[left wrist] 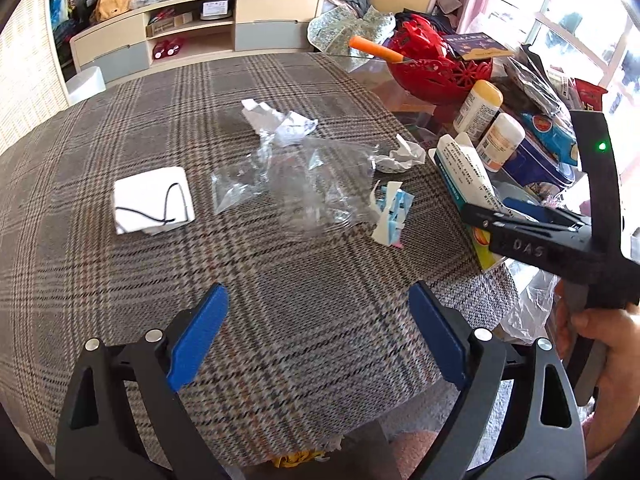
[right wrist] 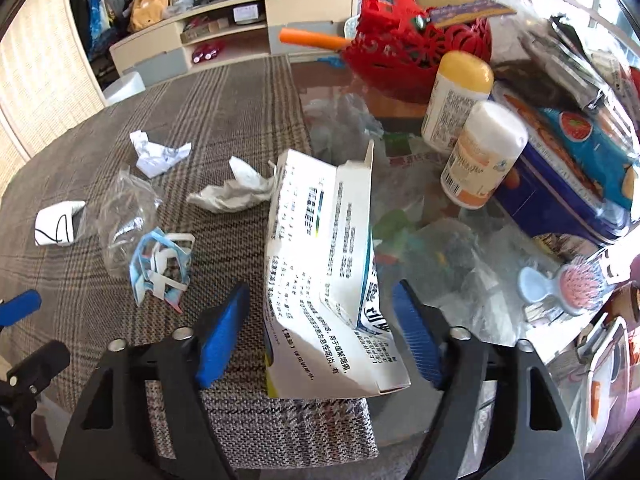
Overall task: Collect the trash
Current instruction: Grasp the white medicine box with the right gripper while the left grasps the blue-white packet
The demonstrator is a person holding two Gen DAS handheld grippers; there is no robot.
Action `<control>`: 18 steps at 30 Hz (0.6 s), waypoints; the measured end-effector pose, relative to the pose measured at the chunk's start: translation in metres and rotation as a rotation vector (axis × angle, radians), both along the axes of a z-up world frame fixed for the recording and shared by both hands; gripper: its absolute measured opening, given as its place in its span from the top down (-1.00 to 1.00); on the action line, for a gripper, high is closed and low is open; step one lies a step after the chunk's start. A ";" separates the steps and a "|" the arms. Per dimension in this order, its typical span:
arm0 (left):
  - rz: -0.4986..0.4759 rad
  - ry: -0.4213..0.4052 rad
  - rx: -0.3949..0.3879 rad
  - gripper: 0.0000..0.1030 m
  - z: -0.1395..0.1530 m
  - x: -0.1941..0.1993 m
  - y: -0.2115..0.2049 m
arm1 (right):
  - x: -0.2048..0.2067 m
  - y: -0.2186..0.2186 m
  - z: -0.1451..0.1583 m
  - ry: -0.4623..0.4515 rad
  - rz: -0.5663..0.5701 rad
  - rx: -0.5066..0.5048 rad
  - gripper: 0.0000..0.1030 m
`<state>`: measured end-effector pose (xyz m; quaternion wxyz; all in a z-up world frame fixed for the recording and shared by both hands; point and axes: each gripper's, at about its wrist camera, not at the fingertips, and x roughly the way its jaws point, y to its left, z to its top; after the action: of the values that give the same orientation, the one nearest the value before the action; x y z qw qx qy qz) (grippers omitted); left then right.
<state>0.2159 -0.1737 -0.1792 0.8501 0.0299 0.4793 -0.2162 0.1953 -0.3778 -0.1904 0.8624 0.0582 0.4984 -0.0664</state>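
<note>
Left gripper [left wrist: 318, 336], bottom centre of the left wrist view: blue pads wide apart, nothing between them, only the brown checked tablecloth [left wrist: 280, 280] beneath. Trash lay beyond it, left to right across mid-frame: a white folded square with a black cord [left wrist: 154, 200], a clear crumpled plastic bag [left wrist: 304, 184], a white crumpled paper ball [left wrist: 280, 120] behind it, a torn blue-and-white wrapper [left wrist: 390, 210], a crumpled white tissue [left wrist: 400, 156].

Right gripper [right wrist: 318, 332], bottom centre of the right wrist view: jaws part-way apart, straddling a flattened white printed carton [right wrist: 320, 256] at the cloth's right edge. Neither pad appeared to press on it; gaps showed on both sides. No earlier view to compare.

Risks, judged: the carton was open and creased, so closing on a loose flap could fold it and let it slide out. A white bottle with an orange label [right wrist: 482, 152] stood near, upper right; a wide swing could tip it.
</note>
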 end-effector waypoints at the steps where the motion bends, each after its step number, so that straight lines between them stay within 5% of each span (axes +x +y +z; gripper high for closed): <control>1: -0.011 0.007 -0.003 -0.60 -0.001 0.002 -0.006 | 0.000 -0.001 -0.003 0.007 0.001 0.001 -0.18; 8: -0.085 0.047 -0.024 -0.03 -0.014 0.010 -0.039 | -0.010 -0.013 0.007 -0.064 0.021 0.074 -0.16; 18: -0.094 0.057 -0.039 0.23 -0.034 0.030 -0.067 | -0.032 -0.026 0.039 -0.151 0.076 0.114 -0.16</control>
<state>0.2459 -0.2412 -0.2136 0.8254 0.0293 0.4971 -0.2660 0.1638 -0.4037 -0.1518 0.8948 0.0928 0.4366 -0.0006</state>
